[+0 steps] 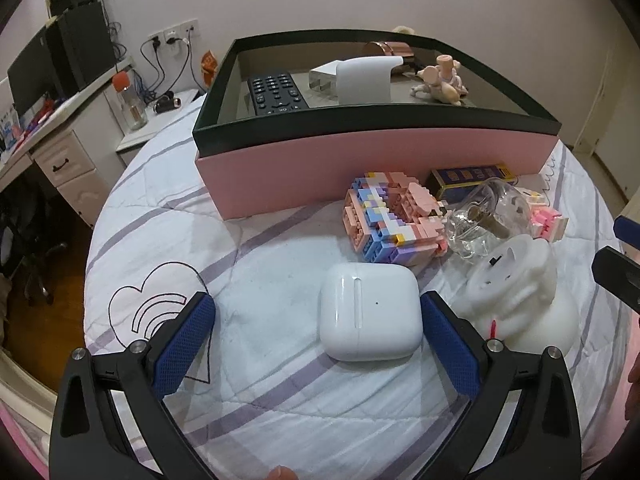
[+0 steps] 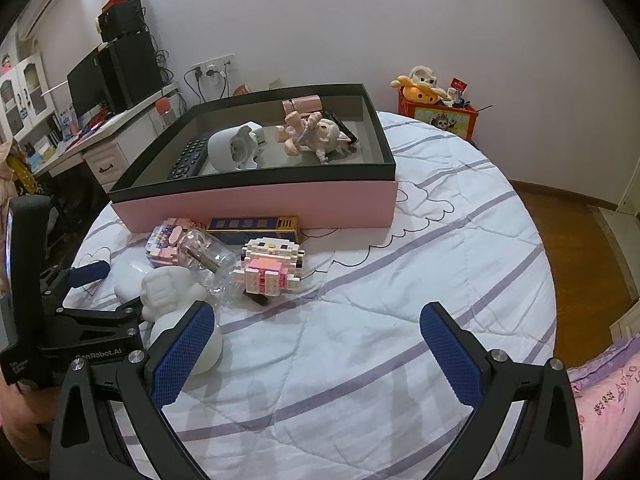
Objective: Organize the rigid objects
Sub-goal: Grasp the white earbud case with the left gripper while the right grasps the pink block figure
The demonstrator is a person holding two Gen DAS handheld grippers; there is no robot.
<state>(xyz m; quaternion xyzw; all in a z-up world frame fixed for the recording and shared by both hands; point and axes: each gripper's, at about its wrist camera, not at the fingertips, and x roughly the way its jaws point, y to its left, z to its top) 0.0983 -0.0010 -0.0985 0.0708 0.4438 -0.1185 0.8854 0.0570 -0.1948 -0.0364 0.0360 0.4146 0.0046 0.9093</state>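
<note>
While the white earbud case [image 1: 370, 312] is lying flat on the quilt [image 1: 280, 400], we are holding the left gripper [image 1: 318, 312] wide open around it, its right finger just beside the case's side and its left finger well apart from it. We are keeping the right gripper [image 2: 316, 328] open too, over bare quilt, gripping nothing.

Behind the case, the pink box [image 1: 376, 156] is sitting with its dark rim up. It is holding a remote [image 1: 276, 94], a white plug [image 1: 356, 80], a doll [image 1: 440, 80] and a rose-gold item [image 1: 390, 51] at the back.

Between case and box, we are seeing a pastel brick house [image 1: 394, 216], a glass bottle [image 1: 486, 220], a blue and gold pack [image 1: 468, 178] and a pink brick figure [image 2: 272, 266]. A white figurine [image 1: 520, 292] is lying just right of the case, near the left gripper's right finger. In the right wrist view its base is touching or just behind the right gripper's left finger [image 2: 182, 354]; we cannot tell which.
</note>
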